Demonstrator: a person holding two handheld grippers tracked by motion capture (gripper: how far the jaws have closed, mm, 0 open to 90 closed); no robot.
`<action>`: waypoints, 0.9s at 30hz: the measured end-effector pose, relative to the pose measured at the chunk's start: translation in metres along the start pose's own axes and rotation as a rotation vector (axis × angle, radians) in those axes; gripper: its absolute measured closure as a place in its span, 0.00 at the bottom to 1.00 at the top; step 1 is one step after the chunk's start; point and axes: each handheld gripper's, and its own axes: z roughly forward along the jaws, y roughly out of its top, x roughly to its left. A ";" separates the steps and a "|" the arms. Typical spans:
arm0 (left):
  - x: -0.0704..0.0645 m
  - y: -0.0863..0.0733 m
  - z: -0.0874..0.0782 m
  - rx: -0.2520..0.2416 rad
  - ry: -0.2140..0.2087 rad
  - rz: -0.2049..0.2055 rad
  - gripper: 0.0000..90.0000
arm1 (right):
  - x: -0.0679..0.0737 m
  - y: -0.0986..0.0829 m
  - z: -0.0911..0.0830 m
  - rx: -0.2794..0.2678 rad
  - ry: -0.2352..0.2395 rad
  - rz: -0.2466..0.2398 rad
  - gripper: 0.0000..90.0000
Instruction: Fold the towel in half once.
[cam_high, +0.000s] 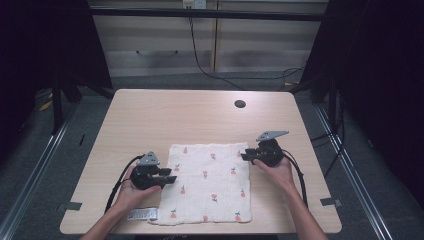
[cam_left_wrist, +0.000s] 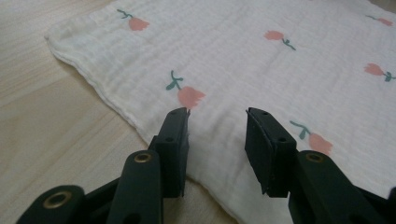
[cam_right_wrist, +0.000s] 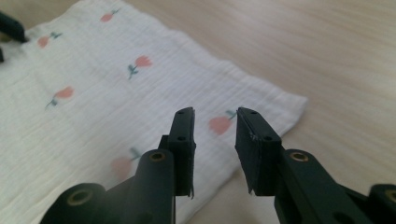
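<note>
Cloth (cam_high: 210, 181) lies flat and spread on the tabletop (cam_high: 200, 115), toward the near edge, roughly centred between left and right edges. White muslin, small pink flower print. Looks like one layer, no folds, though I can't rule out a doubled layer.

Left gripper (cam_high: 170, 176) sits at the cloth's left edge, jaws parted, nothing between them. In the left gripper view the tips (cam_left_wrist: 217, 114) hover just over the hem (cam_left_wrist: 93, 81), pointing in across the fabric. Contact with the cloth: cannot tell.

Right gripper (cam_high: 246, 156) is at the cloth's far right corner, jaws parted a bit narrower, empty as well. The right gripper view puts its tips (cam_right_wrist: 215, 114) just above that corner (cam_right_wrist: 294, 102).

Read: both grippers staged on opposite sides of the cloth to pinch hem and corner, likely a fold or a lift. Parted jaws aimed low along the tabletop suit sliding one jaw under a thin edge.

Risk: thin fabric lying tight on the tabletop, easy to pinch air or bunch it.

Containers: none on the tabletop. Other items: a small white label (cam_high: 142, 214) near the near left corner, touching or just beside the cloth, and a cable grommet hole (cam_high: 240, 104) toward the far edge.
</note>
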 end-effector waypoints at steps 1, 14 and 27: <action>0.001 0.000 0.000 -0.002 -0.004 -0.001 0.66 | -0.010 0.002 0.002 -0.018 -0.008 0.034 0.78; 0.001 -0.001 0.000 -0.008 0.005 0.005 0.66 | -0.041 0.007 0.033 0.032 -0.060 0.091 0.73; 0.002 -0.002 -0.001 -0.011 0.006 0.001 0.66 | -0.038 0.008 0.043 -0.015 -0.049 0.121 0.97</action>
